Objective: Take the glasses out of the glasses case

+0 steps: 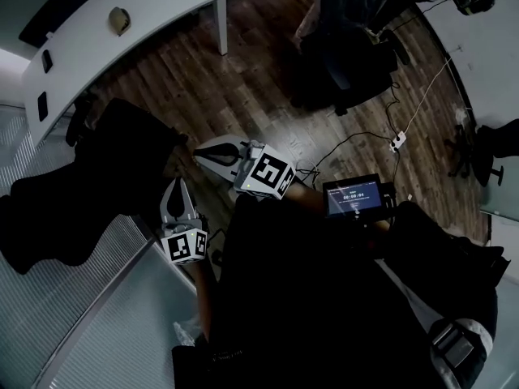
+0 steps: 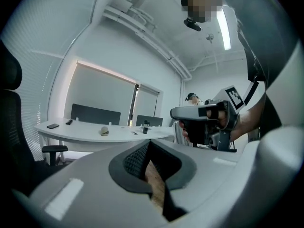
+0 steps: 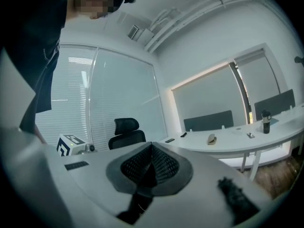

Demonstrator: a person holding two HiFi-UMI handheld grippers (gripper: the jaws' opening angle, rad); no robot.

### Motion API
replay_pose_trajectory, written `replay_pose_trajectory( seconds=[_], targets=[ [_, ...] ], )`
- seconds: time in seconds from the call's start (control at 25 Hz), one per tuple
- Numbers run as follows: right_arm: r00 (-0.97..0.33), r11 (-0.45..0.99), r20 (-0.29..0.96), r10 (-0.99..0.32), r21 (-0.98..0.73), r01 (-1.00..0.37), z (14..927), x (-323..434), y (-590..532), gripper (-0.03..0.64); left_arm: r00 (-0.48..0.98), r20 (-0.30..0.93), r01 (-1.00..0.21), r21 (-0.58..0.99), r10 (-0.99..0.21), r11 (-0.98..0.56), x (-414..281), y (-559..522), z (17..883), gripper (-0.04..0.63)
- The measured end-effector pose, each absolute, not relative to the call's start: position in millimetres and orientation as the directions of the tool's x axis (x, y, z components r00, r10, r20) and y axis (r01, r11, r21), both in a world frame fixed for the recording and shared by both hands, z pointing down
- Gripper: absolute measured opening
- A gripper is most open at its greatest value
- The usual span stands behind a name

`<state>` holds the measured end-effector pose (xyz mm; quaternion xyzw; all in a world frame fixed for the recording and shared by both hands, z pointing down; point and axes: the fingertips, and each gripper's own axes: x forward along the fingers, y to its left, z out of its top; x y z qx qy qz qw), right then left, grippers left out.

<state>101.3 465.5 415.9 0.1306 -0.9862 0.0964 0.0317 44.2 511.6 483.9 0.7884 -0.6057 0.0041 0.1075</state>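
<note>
Left gripper (image 1: 177, 183), right gripper (image 1: 199, 153), closed; scene dim

Dark wood-plank floor (image 1: 243, 87). Long curved white counter (image 1: 174, 0) at far side, with dark divider panels (image 2: 95, 114) behind it. Black office chair (image 1: 349, 63) far right, second black chair (image 1: 81, 185) near left. Slatted blinds (image 3: 76, 96) on the window. Ceiling strip light (image 2: 222, 27) is lit.

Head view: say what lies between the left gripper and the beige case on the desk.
Head view: a black office chair, then wooden floor, lie between the left gripper and the beige case on the white desk.
</note>
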Motion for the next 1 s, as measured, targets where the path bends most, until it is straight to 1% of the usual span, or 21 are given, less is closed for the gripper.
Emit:
replay_pose_trajectory(
  seconds=[0.16,0.52,0.68,1.0],
  targets=[
    [-0.967,0.948,0.069,-0.246,-0.193,-0.255,412.9,105.5,447.9,0.008,0.238,0.156,-0.963,0.170,-0.959,-0.211,48.1,498.3,482.7,0.008],
    [-0.972,0.951,0.056,-0.226,-0.206,-0.233,418.7,116.3,422.0,0.008,0.251,0.177,-0.963,0.146,-0.952,-0.227,72.9,473.0,487.4,0.008],
    [-0.977,0.955,0.040,-0.211,-0.207,-0.214,413.7,125.3,395.1,0.008,0.254,0.194,-0.964,0.124,-0.947,-0.233,83.1,445.7,483.7,0.008],
    [-0.983,0.953,0.034,-0.179,-0.243,-0.182,421.7,152.8,364.8,0.008,0.199,0.204,-0.972,0.165,-0.959,-0.167,113.7,399.1,479.9,0.008]
  ],
)
